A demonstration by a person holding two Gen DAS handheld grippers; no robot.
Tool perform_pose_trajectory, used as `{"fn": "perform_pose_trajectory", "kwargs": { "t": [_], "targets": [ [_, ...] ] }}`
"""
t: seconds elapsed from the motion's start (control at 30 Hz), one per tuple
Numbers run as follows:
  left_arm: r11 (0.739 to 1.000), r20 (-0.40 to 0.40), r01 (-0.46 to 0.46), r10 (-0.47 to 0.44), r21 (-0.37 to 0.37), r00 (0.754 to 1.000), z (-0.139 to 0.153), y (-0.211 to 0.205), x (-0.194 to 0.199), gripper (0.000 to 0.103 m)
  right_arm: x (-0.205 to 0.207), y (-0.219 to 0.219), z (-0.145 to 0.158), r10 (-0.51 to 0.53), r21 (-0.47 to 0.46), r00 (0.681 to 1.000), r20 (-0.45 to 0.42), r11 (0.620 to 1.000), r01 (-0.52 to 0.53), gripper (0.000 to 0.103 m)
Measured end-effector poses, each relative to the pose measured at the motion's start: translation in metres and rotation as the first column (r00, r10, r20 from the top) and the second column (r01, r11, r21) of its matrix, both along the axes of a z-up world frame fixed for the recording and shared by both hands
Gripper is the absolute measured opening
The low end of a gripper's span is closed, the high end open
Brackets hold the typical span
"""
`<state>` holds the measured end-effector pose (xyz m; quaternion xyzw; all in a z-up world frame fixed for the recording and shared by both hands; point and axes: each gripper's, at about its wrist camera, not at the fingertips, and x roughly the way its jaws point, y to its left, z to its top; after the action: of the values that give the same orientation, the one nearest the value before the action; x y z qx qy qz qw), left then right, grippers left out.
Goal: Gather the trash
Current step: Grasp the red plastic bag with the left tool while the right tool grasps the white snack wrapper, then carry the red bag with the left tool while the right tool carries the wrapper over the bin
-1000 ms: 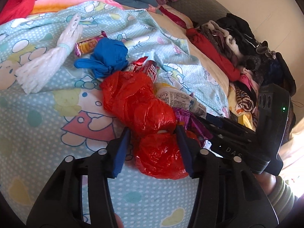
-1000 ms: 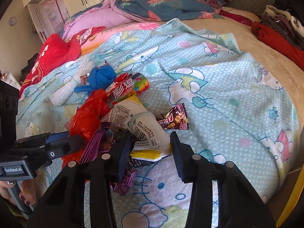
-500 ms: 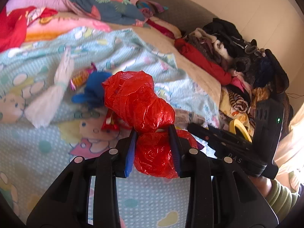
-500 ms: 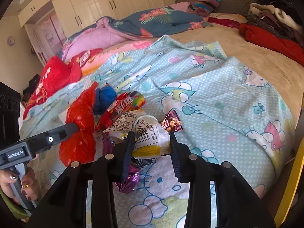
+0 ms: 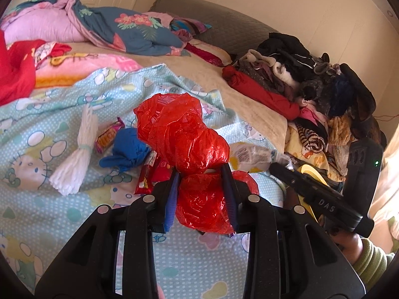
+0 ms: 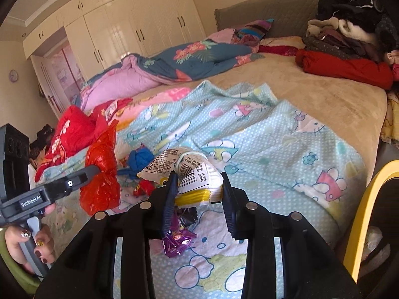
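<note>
Only the right wrist view shows a purple wrapper (image 6: 175, 240)

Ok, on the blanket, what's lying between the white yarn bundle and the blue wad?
In the left wrist view, one orange-red snack wrapper lies between the white yarn bundle and the blue wad, on the patterned blanket.
</note>
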<state>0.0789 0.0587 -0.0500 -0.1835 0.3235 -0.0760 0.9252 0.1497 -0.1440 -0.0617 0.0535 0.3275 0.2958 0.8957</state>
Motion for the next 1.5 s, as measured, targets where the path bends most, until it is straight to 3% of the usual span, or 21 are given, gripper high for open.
{"fn": "perform_pose_trajectory", "kwargs": {
  "t": [0.7, 1.5],
  "targets": [
    [0.995, 0.084, 0.06, -0.067, 0.083, 0.994, 0.037, -0.044, -0.009, 0.026, -0.017, -0.057, 0.039, -0.111, 0.056, 0.992, 0.065, 0.993, 0.107, 0.033],
    [0.971, 0.114, 0.188, -0.205, 0.147, 0.972, 0.055, -0.115, -0.01, 0.026, -0.042, -0.149, 0.059, -0.297, 0.124, 0.952, 0.076, 0.95, 0.286, 0.033]
  ]
}}
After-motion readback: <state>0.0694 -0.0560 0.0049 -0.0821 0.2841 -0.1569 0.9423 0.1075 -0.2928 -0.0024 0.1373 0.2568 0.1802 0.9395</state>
